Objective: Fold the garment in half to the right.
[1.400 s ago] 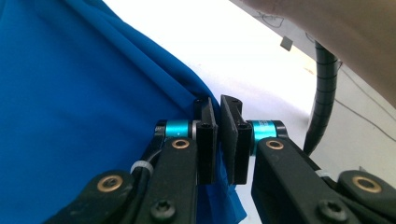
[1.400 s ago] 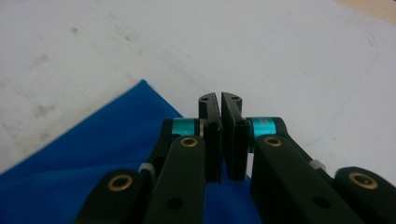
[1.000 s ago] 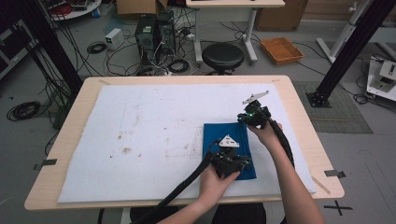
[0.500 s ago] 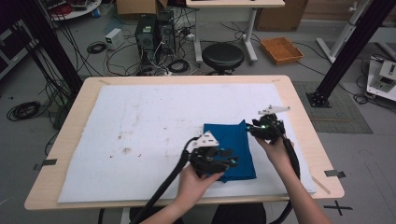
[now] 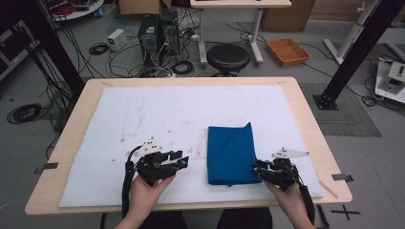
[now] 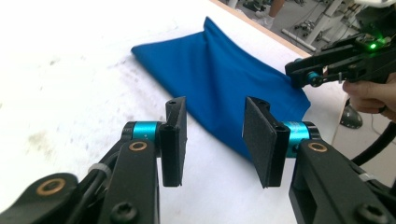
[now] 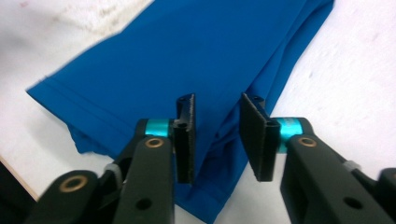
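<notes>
A: So, where is the blue cloth [image 5: 230,153] lying?

B: Folded flat on the white mat [image 5: 143,114] that covers the wooden table [image 5: 305,114], right of the middle and toward the person's edge. It makes a tall, narrow rectangle with a diagonal crease across its upper half.

A: And the left gripper [image 5: 180,159]?

B: It sits well left of the cloth, over bare mat with faint brown stains nearby. Its 2 jaws have just been opening and stand about half apart. In the left gripper view [image 6: 215,140] nothing lies between the pads; the cloth [image 6: 224,79] is farther off beyond them.

A: Does the right gripper [image 5: 258,166] hold anything?

B: No. It is just beside the cloth's lower right corner, tips pointing at it. Its jaws opened and have just been closing a little, yet a clear gap is left between them. In the right gripper view [image 7: 216,137] the pads hang over the cloth's [image 7: 187,56] folded edge without pinching it.

A: Are the 2 hands close together?

B: Well apart, 1 on each side of the cloth. The right gripper [image 6: 303,77] also shows at the far corner in the left gripper view.
</notes>
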Available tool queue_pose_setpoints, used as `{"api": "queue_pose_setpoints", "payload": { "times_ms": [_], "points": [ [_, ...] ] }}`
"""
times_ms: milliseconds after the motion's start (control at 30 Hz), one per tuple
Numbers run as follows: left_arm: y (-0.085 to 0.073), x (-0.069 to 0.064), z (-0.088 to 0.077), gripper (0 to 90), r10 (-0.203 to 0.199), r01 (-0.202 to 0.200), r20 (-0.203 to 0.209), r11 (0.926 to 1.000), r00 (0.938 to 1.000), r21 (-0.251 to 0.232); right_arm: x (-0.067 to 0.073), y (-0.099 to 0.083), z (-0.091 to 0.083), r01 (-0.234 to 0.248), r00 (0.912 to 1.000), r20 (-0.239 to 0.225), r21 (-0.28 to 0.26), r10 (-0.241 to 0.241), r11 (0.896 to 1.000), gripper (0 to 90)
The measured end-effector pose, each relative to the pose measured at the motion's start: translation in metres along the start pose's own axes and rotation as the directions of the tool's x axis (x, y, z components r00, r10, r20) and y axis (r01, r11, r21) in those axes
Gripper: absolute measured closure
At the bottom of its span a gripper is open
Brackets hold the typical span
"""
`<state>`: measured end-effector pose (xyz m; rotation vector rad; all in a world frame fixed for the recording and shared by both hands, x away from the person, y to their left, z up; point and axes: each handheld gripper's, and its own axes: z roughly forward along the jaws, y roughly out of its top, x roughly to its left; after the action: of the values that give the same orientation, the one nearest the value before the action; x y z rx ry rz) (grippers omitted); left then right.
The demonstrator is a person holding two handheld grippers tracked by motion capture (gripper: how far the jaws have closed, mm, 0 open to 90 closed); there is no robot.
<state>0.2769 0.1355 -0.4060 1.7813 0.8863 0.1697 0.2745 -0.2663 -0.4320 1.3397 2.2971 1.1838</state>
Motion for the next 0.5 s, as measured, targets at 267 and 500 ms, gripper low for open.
{"api": "queue_pose_setpoints", "payload": {
  "times_ms": [267, 500],
  "points": [
    [-0.001, 0.002, 0.001, 60.0, -0.003, 0.003, 0.014, 1.0000, 0.9999, 0.006, -0.003, -0.005, -0.008, 0.017, 0.9998, 0.008, -0.004, -0.017, 1.000, 87.6],
    [-0.001, 0.002, 0.000, 60.1, -0.010, 0.009, 0.026, 0.9999, 0.9996, 0.013, -0.011, -0.010, -0.011, -0.021, 0.9997, 0.010, 0.022, 0.020, 1.000, 84.3]
  ]
}}
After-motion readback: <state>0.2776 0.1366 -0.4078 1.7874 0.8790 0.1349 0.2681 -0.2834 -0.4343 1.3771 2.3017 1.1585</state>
